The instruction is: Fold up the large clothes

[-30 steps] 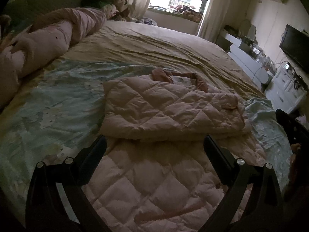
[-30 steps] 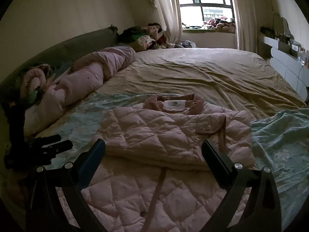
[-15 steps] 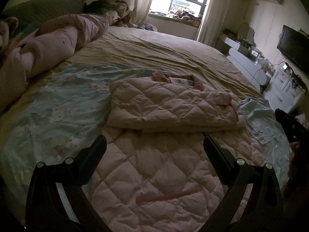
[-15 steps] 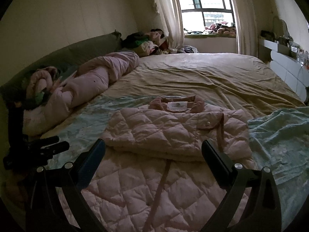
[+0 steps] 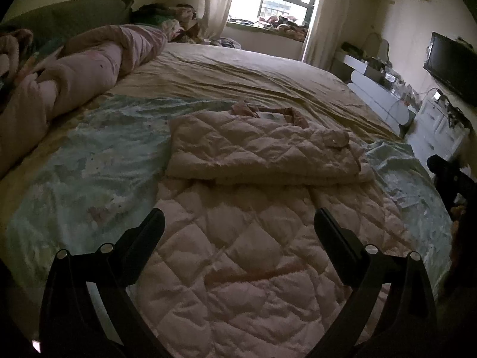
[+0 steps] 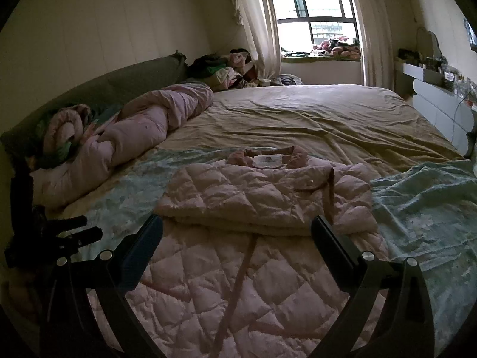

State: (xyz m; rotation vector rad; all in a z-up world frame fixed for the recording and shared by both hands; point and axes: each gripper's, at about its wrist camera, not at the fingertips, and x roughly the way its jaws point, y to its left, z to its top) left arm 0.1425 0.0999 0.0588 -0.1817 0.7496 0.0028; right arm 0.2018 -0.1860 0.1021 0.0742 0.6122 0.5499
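Left gripper (image 5: 238, 223) matte black, angular fingers, round silver screws; right gripper (image 6: 237, 229) identical

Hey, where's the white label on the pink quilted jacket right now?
In the right wrist view the white label sits inside the collar at the far end of the pink quilted jacket, centre of the bed, toward the window.

From where I'm driving, it's a big bed (image 6: 328, 113) with a wrinkled tan sheet. A light blue patterned blanket (image 6: 432, 203) is spread over the near part, and the pink quilted coat (image 6: 262, 197) lies on it, partly folded. A rolled-up pink duvet (image 6: 134, 137) runs along the left side by the headboard.
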